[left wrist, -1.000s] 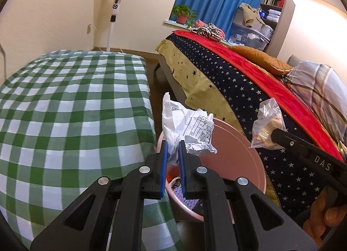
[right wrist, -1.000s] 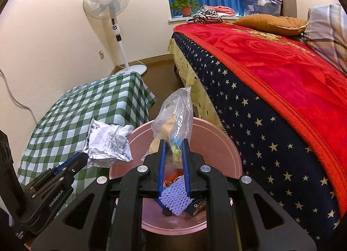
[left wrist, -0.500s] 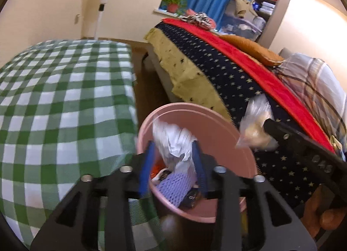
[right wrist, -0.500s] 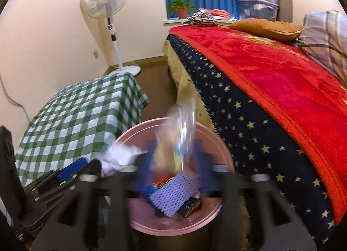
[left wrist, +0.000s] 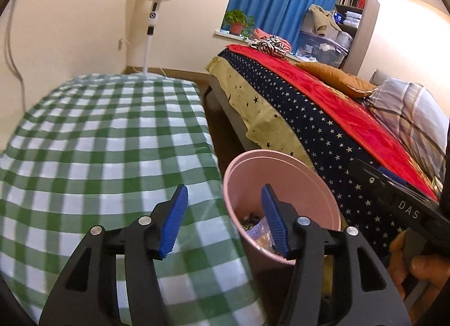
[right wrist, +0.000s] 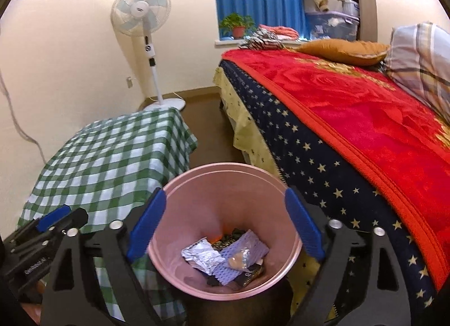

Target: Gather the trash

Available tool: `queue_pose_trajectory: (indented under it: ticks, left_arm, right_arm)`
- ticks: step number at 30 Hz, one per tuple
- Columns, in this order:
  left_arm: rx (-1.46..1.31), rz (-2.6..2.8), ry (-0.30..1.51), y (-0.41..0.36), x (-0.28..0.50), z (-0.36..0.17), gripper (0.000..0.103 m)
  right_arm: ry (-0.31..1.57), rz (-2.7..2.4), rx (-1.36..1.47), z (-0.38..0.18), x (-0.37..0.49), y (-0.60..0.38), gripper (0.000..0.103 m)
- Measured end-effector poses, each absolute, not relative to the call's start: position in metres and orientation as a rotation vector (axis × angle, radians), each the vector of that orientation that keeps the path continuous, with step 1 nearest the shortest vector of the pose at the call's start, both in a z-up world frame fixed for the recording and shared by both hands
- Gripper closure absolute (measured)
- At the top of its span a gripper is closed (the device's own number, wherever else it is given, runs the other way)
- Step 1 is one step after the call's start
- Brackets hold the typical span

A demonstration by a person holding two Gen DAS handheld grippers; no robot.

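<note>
Opening over the pink bin (right wrist: pixel 225 182), both grippers hold nothing.
Left gripper (left wrist: pixel 223 215) and right gripper (right wrist: pixel 223 230) widen; crumpled trash (right wrist: pixel 222 255) lies inside the bin, between checked table (right wrist: pixel 112 157) and bed (right wrist: pixel 351 117).

Between my right jaws I am looking at a smooth, matt pink plastic bin (right wrist: pixel 225 208); inside it I am seeing crinkled silvery foil (right wrist: pixel 203 255), a purple foam net (right wrist: pixel 242 253) and a glossy clear plastic bag (right wrist: pixel 239 258). My jaws are opening on both sides, nothing between them, their blue pads (right wrist: pixel 146 230) looking ribbed and rubbery, the frames matt black plastic with shiny metal screws. Left of my jaws, the table (left wrist: pixel 98 143) is wearing woven green-checked cloth. Right of them, the bed (right wrist: pixel 365 129) is showing a plush red blanket.
</note>
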State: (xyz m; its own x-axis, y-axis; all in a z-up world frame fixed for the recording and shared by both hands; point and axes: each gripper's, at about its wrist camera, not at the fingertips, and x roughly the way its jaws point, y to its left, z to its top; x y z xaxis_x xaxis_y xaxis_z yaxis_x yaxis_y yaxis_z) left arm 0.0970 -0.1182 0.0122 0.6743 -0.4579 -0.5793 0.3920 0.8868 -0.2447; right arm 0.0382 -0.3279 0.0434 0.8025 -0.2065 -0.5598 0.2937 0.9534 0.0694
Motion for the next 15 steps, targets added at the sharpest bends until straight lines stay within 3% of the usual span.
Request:
queue_pose_trajectory:
  ticks: [3,8,10,15]
  left_arm:
    - [-0.073,-0.472,0.676,-0.102,0.081,0.026,0.044]
    - [-0.075,-0.403,0.644,-0.066,0.049,0.047,0.034]
    - [-0.074,-0.369,0.626,-0.055,0.035,0.05,0.025]
    - [-0.049,-0.294,0.623,-0.031,0.009,0.035,0.023]
  right_arm:
    - [0.557,-0.244,0.13,0.05,0.029,-0.312,0.006]
    - [0.527,-0.196,0.131,0.059,0.011,-0.287,0.005]
    - [0.531,-0.179,0.138,0.057,0.002,-0.276,0.005]
    - [0.572,-0.164,0.136,0.045,-0.016,-0.248,0.005]
